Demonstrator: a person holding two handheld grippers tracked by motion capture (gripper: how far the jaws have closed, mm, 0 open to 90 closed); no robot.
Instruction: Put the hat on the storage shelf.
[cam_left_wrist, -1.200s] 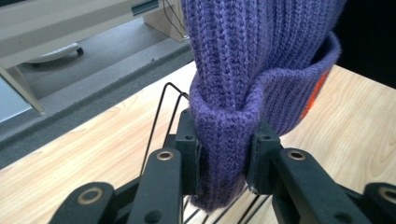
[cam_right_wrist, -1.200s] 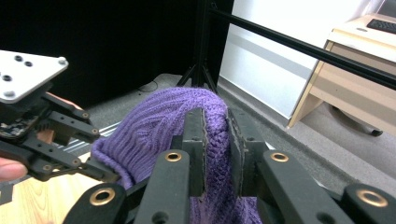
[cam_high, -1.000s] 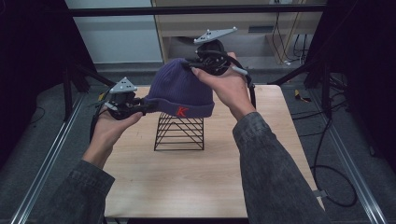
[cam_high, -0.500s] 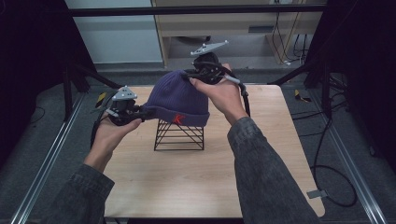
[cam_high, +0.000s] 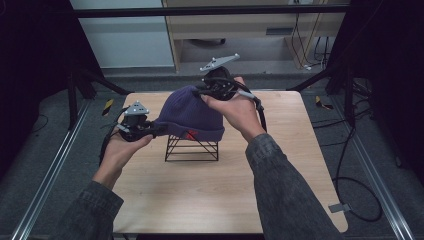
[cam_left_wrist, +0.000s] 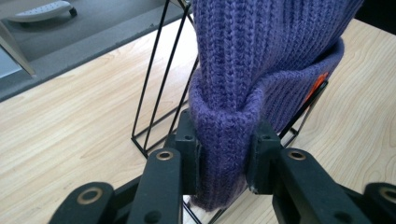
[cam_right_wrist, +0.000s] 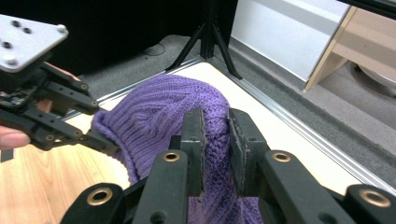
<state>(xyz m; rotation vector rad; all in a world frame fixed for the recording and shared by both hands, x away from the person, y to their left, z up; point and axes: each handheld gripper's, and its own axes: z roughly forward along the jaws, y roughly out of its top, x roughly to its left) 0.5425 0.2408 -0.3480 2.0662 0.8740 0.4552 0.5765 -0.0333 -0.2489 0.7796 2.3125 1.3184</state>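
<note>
Hanging between 2 grippers, a purple knit beanie (cam_high: 192, 116) was stretched over a black wire rack (cam_high: 192, 149) that stood on the wooden table (cam_high: 295, 165). The rack serves as the landmark: it sat near the middle of the table, and the beanie covered its top, the folded cuff drooping just over its upper wires. A small orange tag (cam_high: 190, 134) showed on the cuff, on the side of the rack facing the person.

The left gripper (cam_high: 152, 130), to the left of the rack, was clamped on the cuff; in the left gripper view its 2 black jaws pressed a thick roll of ribbed knit between them, with the rack's wires right behind and the orange tag off to the right. The right gripper (cam_high: 202, 92), above and behind the rack, pinched the crown of the beanie; in the right gripper view its jaws stood close together with a fold of purple knit squeezed between them, and the left gripper appeared farther off at the cuff.

Grey sleeves reached in from the near edge of the table toward the rack.
</note>
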